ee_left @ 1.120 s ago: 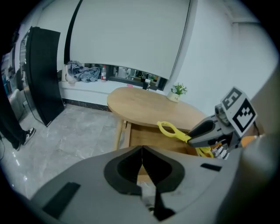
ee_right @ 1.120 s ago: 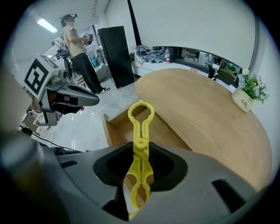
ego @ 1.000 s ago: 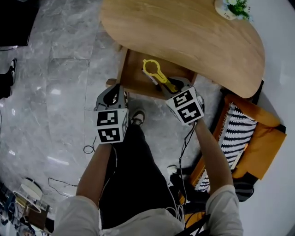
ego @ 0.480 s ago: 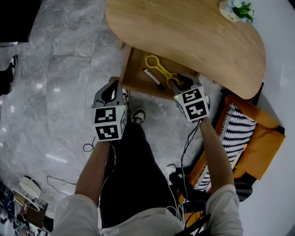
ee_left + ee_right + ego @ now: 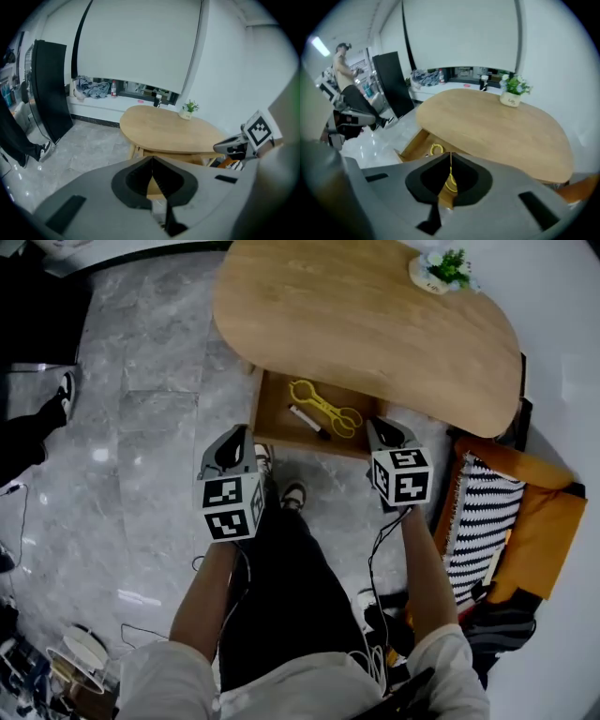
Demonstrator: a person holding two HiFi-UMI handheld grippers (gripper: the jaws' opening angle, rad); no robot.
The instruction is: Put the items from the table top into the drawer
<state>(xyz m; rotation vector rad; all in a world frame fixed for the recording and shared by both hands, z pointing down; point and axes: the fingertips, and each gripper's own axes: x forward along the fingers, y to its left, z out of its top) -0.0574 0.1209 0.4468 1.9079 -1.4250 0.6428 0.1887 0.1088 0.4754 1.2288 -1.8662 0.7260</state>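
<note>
- The table [image 5: 375, 315] is an oval wooden top. It is bare except for a small plant [image 5: 441, 270] near its far edge.
- The drawer [image 5: 274, 418] is pulled open under the near edge of the table, with the task's things already lying in it.
- The left gripper [image 5: 152, 164] has its jaws pressed together with nothing between them. It hangs over the floor, back from the drawer front.
- The right gripper [image 5: 450, 159] has just been closing its jaws, which now meet on nothing. It sits just off the drawer's right front corner.
- The tongs [image 5: 325, 409] lie flat across the middle of the drawer.
  - They look like thin yellow plastic, so probably light and springy, and the arms would likely flex under a hard squeeze.
  - The best hold is across both arms near the joint, not on the looped ends.
- The plant looks top-heavy.
  - If it is meant to go in too, it should be gripped low on the pot wall and kept upright.
  - The pot may be brittle.
- The pen [image 5: 307, 421] lies just beside the tongs on their near side.
  - It is slim, stiff and light, and it is likely to roll.
  - It should be pinched mid-barrel, across its length.
</note>
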